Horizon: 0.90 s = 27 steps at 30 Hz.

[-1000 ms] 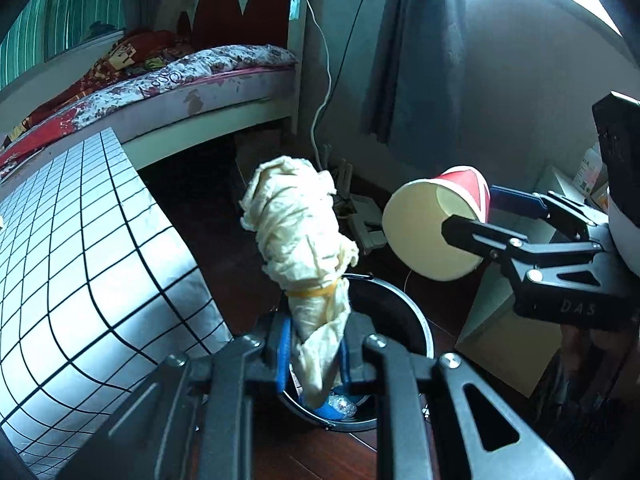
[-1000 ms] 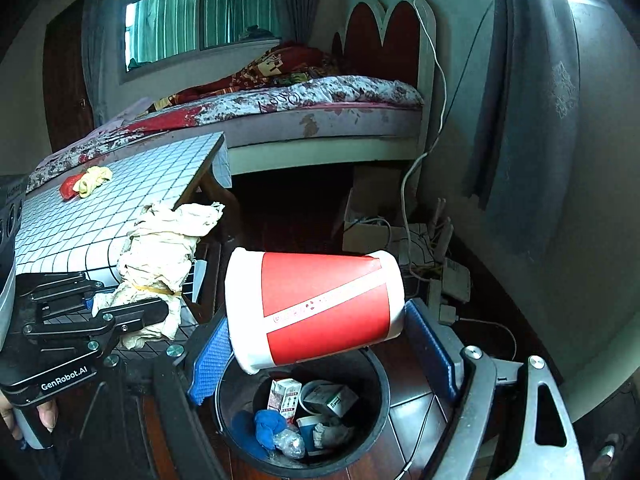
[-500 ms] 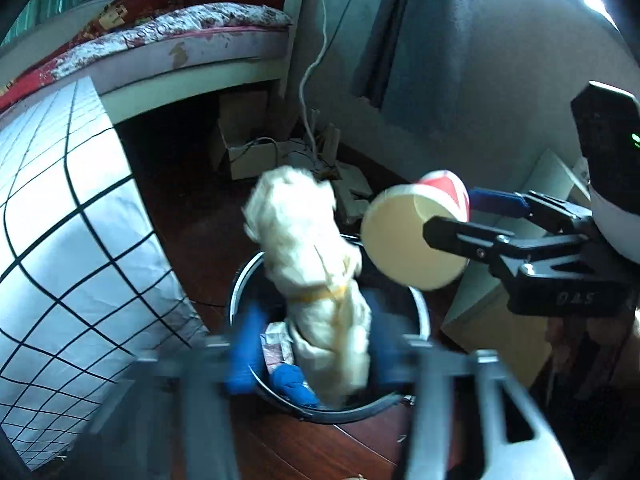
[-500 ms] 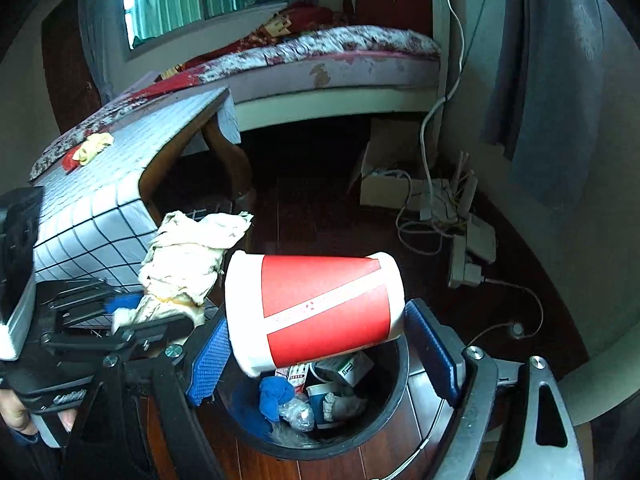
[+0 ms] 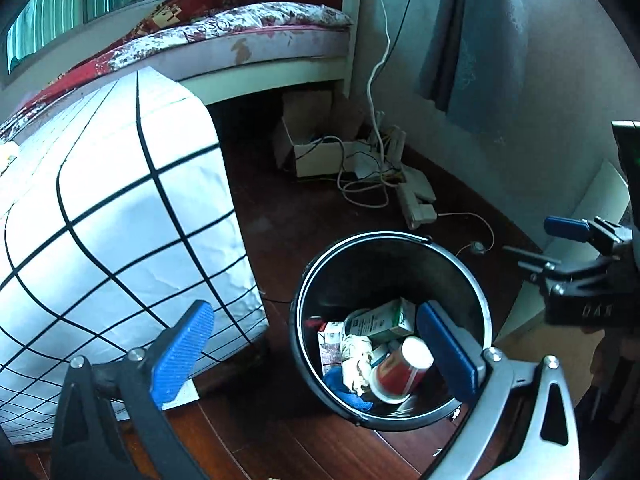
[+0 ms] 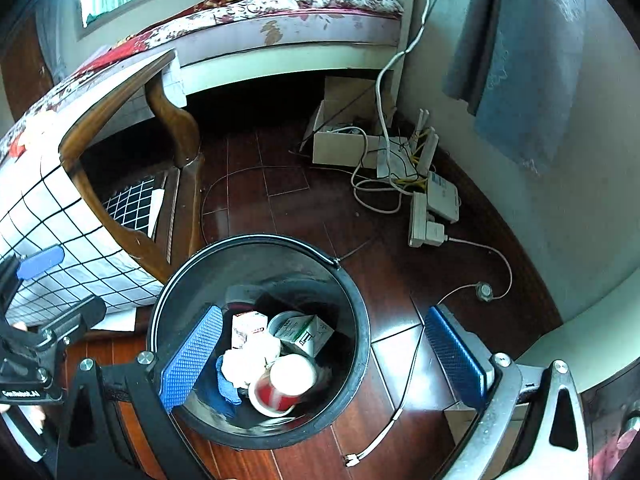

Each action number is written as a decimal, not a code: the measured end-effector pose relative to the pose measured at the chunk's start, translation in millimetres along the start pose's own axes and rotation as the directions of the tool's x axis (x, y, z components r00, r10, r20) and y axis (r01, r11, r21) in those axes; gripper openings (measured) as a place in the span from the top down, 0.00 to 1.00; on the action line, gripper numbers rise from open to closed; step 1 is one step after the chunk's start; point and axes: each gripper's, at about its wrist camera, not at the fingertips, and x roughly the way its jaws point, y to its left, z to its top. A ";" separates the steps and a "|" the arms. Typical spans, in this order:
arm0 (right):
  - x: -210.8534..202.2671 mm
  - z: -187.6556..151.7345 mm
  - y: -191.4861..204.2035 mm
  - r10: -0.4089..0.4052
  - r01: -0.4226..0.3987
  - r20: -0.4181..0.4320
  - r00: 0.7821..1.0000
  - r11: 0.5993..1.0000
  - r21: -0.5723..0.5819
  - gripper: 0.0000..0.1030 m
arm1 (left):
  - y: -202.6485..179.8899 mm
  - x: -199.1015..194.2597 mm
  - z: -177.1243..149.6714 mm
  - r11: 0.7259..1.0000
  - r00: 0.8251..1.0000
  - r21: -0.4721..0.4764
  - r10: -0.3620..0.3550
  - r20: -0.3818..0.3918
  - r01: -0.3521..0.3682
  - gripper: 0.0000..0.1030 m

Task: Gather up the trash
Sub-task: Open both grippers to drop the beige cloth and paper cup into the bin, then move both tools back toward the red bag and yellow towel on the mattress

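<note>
Both grippers, left [image 5: 316,356] & right [image 6: 324,360], jaws just opened wide, empty, over bin [image 6: 362,344] to drop trash; cup [image 6: 280,388] & wad [image 6: 248,360] lie inside.

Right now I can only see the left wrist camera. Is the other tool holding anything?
Observer: No. The right tool has its blue pads wide apart, with nothing gripped between them. Its jaws have just been opening.
Operator: What's holding up the checked cloth next to me? I only see cloth.
Observer: From the right wrist view, a curved brown wooden table leg stands under the white cloth with a black grid.
</note>
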 end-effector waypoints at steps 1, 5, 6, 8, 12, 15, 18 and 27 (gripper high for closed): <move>-0.6 -0.6 1.0 0.002 -0.002 0.001 1.000 1.000 -0.001 0.01 | 0.6 0.0 0.4 1.000 1.000 -0.001 0.002 0.001 -0.002 0.01; -0.9 0.0 3.8 0.004 -0.004 0.003 1.000 1.000 -0.006 0.01 | 2.2 0.0 0.5 1.000 1.000 0.000 0.007 0.003 -0.007 0.01; -1.0 0.9 4.8 0.005 -0.005 0.004 1.000 1.000 -0.008 0.01 | 1.8 -0.2 0.9 1.000 1.000 0.003 0.009 0.004 -0.009 0.01; -2.4 2.0 7.6 0.008 -0.008 0.009 1.000 1.000 -0.010 0.01 | 0.0 -2.6 1.1 1.000 1.000 0.008 0.014 0.009 -0.014 0.01; -6.7 3.7 12.3 0.015 -0.014 0.022 1.000 1.000 -0.014 0.01 | -1.1 -8.7 4.3 1.000 1.000 0.007 0.013 0.024 -0.013 0.01; -9.5 5.8 15.2 0.017 -0.016 0.031 0.999 1.000 -0.014 0.01 | -1.5 -14.5 7.2 1.000 0.999 0.008 0.018 0.040 -0.018 0.01; -11.7 8.3 16.5 0.021 -0.021 0.040 0.999 1.000 -0.006 0.01 | -1.0 -21.7 10.1 1.000 0.998 0.008 0.023 0.056 -0.023 0.01; -29.1 16.4 29.1 0.042 -0.040 0.108 0.993 0.999 -0.021 0.01 | 12.4 -43.1 21.7 0.998 0.991 0.004 0.067 0.114 -0.067 0.01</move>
